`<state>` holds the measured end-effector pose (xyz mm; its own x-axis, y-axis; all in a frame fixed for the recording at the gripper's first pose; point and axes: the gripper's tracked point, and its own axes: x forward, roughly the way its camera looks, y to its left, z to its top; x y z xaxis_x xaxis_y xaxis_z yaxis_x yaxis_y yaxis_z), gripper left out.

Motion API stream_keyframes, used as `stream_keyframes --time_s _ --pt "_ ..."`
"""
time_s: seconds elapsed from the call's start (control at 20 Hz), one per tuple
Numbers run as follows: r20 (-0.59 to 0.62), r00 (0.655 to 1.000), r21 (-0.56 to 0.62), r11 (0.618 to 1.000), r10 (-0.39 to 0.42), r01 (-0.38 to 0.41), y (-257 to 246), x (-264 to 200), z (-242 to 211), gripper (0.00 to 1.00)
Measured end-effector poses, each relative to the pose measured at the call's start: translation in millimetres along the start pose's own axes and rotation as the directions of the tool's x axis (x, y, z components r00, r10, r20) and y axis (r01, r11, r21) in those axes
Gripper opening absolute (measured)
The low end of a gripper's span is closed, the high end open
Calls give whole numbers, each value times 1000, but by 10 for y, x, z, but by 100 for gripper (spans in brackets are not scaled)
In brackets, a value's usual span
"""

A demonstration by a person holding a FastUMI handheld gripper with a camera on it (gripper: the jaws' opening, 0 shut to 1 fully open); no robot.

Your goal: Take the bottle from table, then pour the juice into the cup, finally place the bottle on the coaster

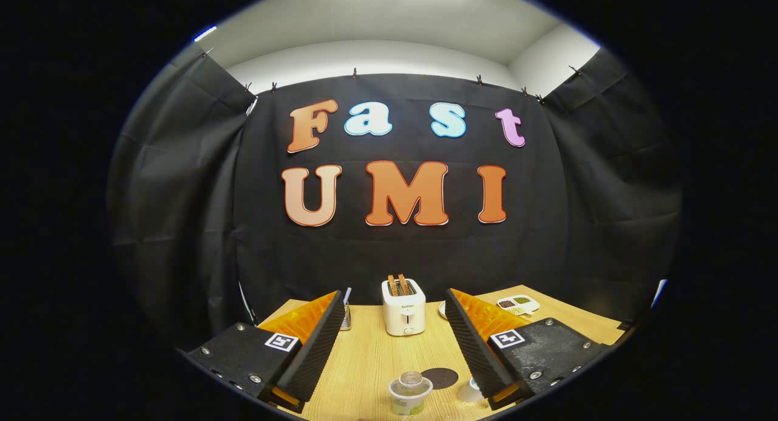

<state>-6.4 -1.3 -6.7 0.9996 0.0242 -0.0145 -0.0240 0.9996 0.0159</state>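
My gripper (394, 294) is open, its fingers spread wide with nothing between the pads, and it is held above a wooden table (371, 354). Low down between the fingers, close to their base, stands a small clear bottle (410, 394) with a pale cap and a green band, seen from above. Just beyond it and a little right lies a dark round coaster (439, 378). A pale cup (469, 390) sits right of the bottle, partly hidden by the right finger (480, 342).
A white toaster (403, 308) with two slices in it stands at the table's far middle, beyond the fingertips. A small holder with a straw (346, 314) is by the left finger. A white divided dish (518, 303) sits far right.
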Motion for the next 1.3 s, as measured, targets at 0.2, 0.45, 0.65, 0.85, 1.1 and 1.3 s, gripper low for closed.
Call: stream_keyframes --time_s 0.2,0.45,0.65,0.85,1.1,1.3 --pt "-30 999 12 1000 -15 15 -78 7 -179 98" --pt "-87 996 -2 1000 -25 25 -156 44 -552 99" --pt "-143 989 0 1000 -23 23 -170 68 -941 99" --pt "-215 977 14 1000 0 3 -118 112 -1369 99" --pt "-297 955 -36 999 -13 2 -100 107 -1881 99" --pt "-330 944 -61 998 -28 8 -119 112 -2126 99"
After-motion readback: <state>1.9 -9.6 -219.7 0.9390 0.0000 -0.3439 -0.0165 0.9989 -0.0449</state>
